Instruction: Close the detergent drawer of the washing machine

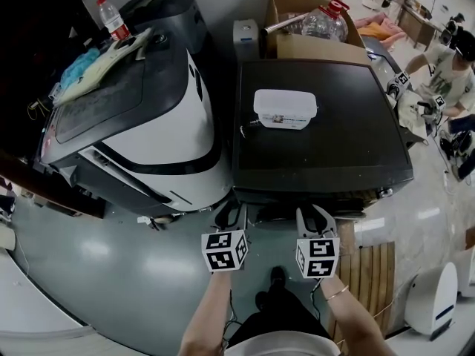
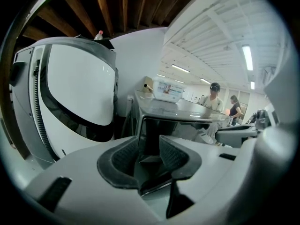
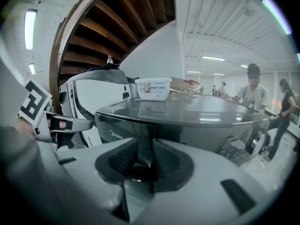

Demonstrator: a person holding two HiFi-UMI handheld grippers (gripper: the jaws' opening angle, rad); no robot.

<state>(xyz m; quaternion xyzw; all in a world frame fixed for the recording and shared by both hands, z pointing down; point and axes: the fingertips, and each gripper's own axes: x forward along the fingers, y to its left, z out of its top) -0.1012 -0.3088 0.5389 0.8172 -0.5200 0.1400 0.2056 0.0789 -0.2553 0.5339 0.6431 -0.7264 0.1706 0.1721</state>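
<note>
Both handheld grippers hang at the near front of the dark washing machine. On the left gripper the jaws are spread. The right gripper shows a narrower gap, and neither appears to pinch anything. Through both gaps shows the detergent drawer, at the machine's upper left front corner. Its glossy dark face appears to sit slightly proud of the front, so I judge the closing push not yet done. What the drawer holds is hidden. On the washer's top sits a white lidded tub, contents unseen. Behind it, on the far side, an open cardboard box holds a large clear bottle with a red cap.
</note>
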